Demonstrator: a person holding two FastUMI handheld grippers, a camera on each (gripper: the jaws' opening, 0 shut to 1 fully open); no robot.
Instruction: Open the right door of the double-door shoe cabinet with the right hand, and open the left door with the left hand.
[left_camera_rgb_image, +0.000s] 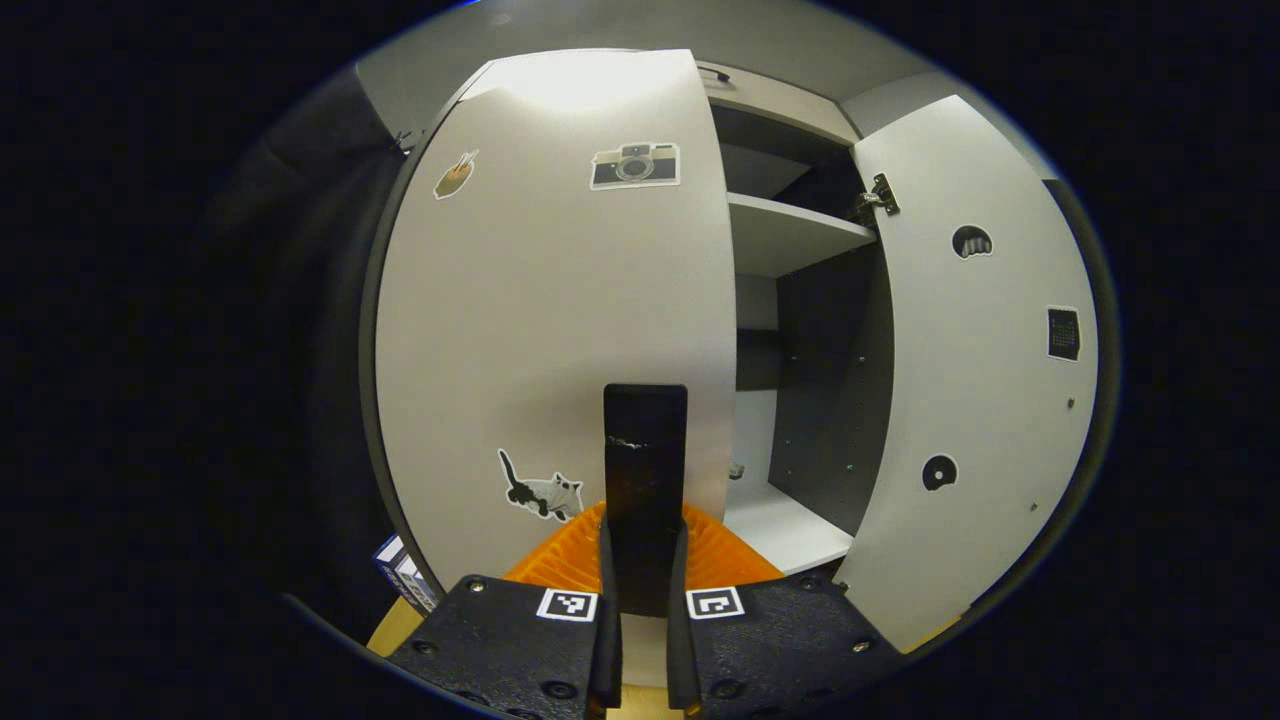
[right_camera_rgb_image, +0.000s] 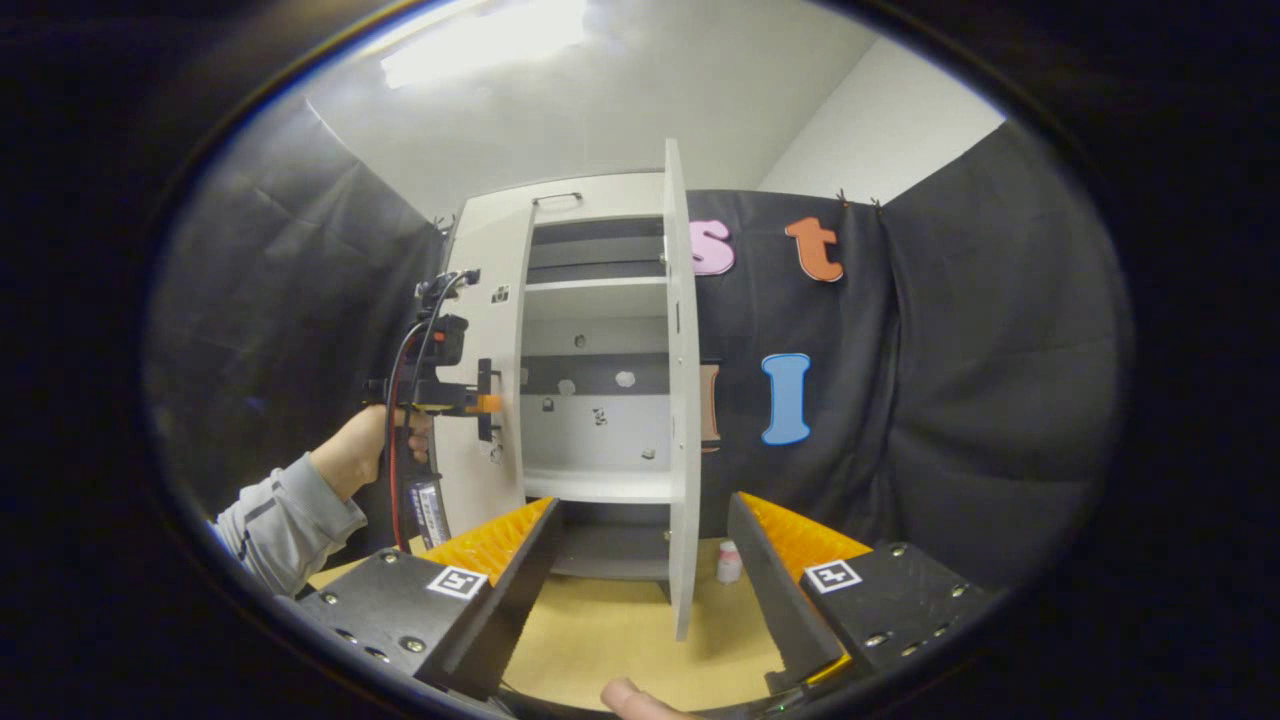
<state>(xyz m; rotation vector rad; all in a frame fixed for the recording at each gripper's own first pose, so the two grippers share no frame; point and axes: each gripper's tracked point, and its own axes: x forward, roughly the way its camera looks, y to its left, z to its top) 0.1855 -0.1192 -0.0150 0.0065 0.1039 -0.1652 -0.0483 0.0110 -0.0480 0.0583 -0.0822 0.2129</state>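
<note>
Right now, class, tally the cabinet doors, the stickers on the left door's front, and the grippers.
Doors: 2 (left door, right door)
Stickers: 3 (camera sticker, cat sticker, brown sticker)
Grippers: 2 (left gripper, right gripper)
Total: 7

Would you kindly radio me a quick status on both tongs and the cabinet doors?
Left tongs shut on left door's handle. Right tongs open, free. Right door wide open. Nothing blocking.
</note>
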